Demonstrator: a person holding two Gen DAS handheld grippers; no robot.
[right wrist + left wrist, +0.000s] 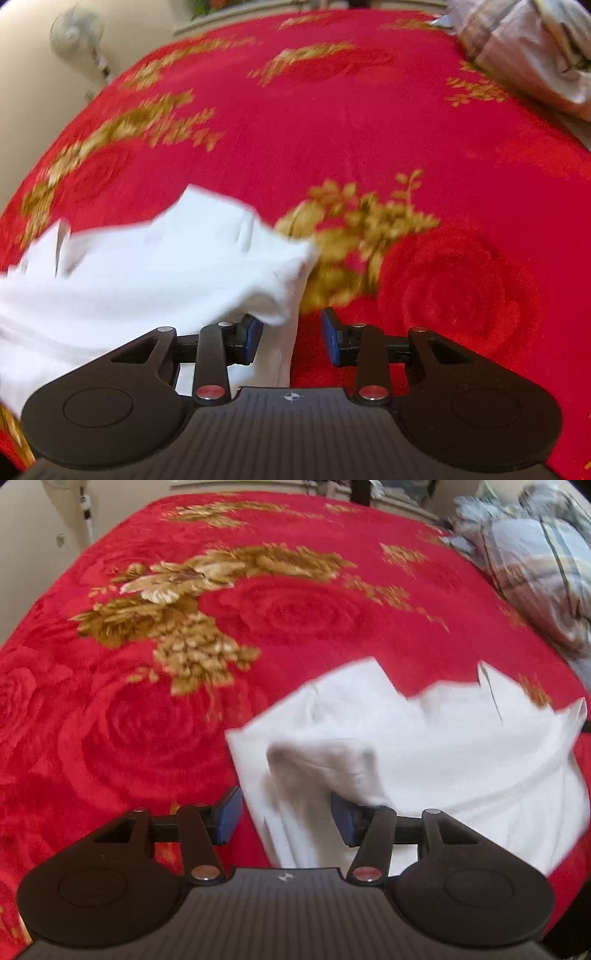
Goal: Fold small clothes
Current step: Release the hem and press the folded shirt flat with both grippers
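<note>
A small white garment [424, 746] lies partly folded on the red blanket, at the lower right of the left wrist view and the lower left of the right wrist view [147, 269]. My left gripper [286, 818] is open, its blue pads either side of the garment's near left edge; a raised fold drapes over the right pad [341, 819]. My right gripper [291, 338] is open, with the garment's near right corner hanging between the pads and over the left pad [253, 336]. Both views are motion-blurred.
A red blanket with gold flowers [221, 627] covers the bed. A crumpled grey-blue plaid quilt [535, 565] lies at the far right, also in the right wrist view [528, 48]. A cream wall [33, 535] is to the left; a standing fan [77, 33] is there.
</note>
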